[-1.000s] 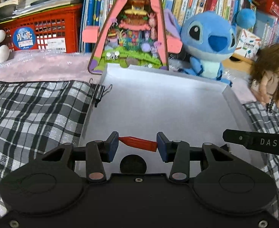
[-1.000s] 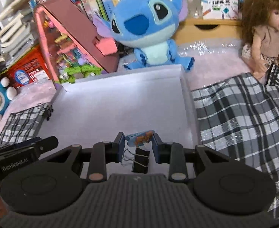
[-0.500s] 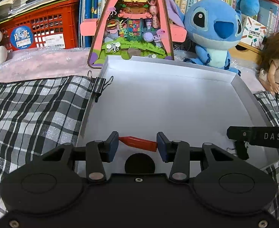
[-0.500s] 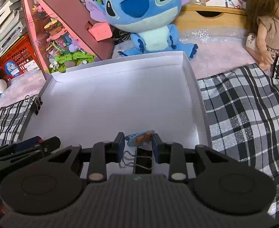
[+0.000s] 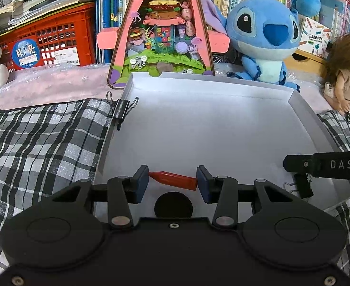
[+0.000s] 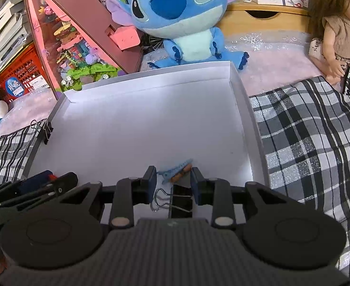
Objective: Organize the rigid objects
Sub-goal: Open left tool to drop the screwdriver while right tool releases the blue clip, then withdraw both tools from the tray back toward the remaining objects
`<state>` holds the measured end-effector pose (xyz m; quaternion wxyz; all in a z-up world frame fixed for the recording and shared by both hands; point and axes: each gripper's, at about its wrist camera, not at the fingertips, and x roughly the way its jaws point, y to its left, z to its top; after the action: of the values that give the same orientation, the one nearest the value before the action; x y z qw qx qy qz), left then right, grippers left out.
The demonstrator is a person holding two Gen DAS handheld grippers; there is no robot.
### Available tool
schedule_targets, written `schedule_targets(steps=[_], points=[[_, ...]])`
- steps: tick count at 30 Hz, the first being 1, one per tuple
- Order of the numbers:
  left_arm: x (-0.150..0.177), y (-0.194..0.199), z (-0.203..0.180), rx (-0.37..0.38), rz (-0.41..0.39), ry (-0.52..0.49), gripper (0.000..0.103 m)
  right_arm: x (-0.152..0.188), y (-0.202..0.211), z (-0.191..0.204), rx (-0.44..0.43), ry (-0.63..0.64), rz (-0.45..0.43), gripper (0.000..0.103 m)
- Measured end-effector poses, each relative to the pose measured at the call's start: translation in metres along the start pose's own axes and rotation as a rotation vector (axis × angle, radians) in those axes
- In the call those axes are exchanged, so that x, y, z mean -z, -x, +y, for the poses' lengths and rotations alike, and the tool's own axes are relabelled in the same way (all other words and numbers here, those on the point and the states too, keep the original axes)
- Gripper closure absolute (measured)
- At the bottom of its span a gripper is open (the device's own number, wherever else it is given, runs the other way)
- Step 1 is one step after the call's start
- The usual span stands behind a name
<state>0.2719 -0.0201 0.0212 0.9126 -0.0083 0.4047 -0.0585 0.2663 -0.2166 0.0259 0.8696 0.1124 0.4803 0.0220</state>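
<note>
A shallow white tray lies between two plaid cloths. My left gripper is shut on a red clip, held crosswise between its pads above the tray's near edge. My right gripper is shut on a blue and orange hair clip, above the tray's near right corner. A black binder clip sits on the tray rim just under the right gripper and also shows in the left wrist view. The right gripper's finger enters the left wrist view from the right.
Another black binder clip grips the tray's left rim. Plaid cloths flank the tray. Behind it stand a pink triangular toy house, a blue plush, a doll, a red crate and books.
Both grippers have moved forward over the tray, keeping hold of their clips. More of the tray floor shows in both views now.
</note>
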Motion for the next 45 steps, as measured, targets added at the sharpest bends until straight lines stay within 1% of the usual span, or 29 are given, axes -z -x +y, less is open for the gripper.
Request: schedule_targets(steps=[1,2,3,5,7,11,15,19,22,26,31,36,40,43,45], points=[[0.0,0.002,0.0,0.0,-0.006,0.002,0.06,0.0,0.001,0.0,-0.003,-0.004,-0.004,0.062],[-0.001,0.005,0.001,-0.001,-0.014,0.004,0.058,0.0,0.003,-0.001,-0.003,-0.007,-0.007,0.057],[-0.001,0.009,0.002,0.0,-0.023,0.006,0.056,0.0,0.006,-0.002,-0.006,-0.007,-0.009,0.048],[-0.002,0.018,0.005,0.006,-0.04,0.01,0.052,0.0,0.014,-0.004,-0.024,-0.001,-0.019,0.047],[-0.001,0.029,0.008,0.017,-0.058,0.012,0.047,0.0,0.025,-0.006,-0.039,0.008,-0.037,0.043],[0.005,0.055,0.012,0.041,-0.096,0.0,0.035,0.005,0.046,-0.012,-0.066,0.024,-0.07,0.04],[0.018,0.08,0.013,0.069,-0.131,-0.018,0.03,0.017,0.067,-0.019,-0.099,0.051,-0.107,0.035],[0.038,0.103,0.015,0.102,-0.15,-0.024,0.027,0.036,0.085,-0.023,-0.14,0.078,-0.138,0.031],[0.056,0.119,0.017,0.112,-0.167,-0.032,0.025,0.055,0.096,-0.024,-0.153,0.124,-0.169,0.028],[0.084,0.136,0.02,0.093,-0.194,-0.059,0.023,0.084,0.111,-0.028,-0.15,0.193,-0.215,0.025],[0.116,0.152,0.025,0.064,-0.214,-0.069,0.023,0.118,0.125,-0.037,-0.138,0.243,-0.256,0.022],[0.144,0.162,0.034,0.05,-0.206,-0.052,0.022,0.15,0.134,-0.042,-0.121,0.304,-0.286,0.021],[0.162,0.169,0.041,0.032,-0.206,-0.03,0.022,0.168,0.14,-0.041,-0.125,0.351,-0.3,0.019],[0.173,0.171,0.046,0.03,-0.195,0.014,0.022,0.179,0.141,-0.038,-0.126,0.371,-0.305,0.019],[0.18,0.173,0.051,0.038,-0.189,0.059,0.022,0.184,0.141,-0.038,-0.128,0.374,-0.308,0.019]])
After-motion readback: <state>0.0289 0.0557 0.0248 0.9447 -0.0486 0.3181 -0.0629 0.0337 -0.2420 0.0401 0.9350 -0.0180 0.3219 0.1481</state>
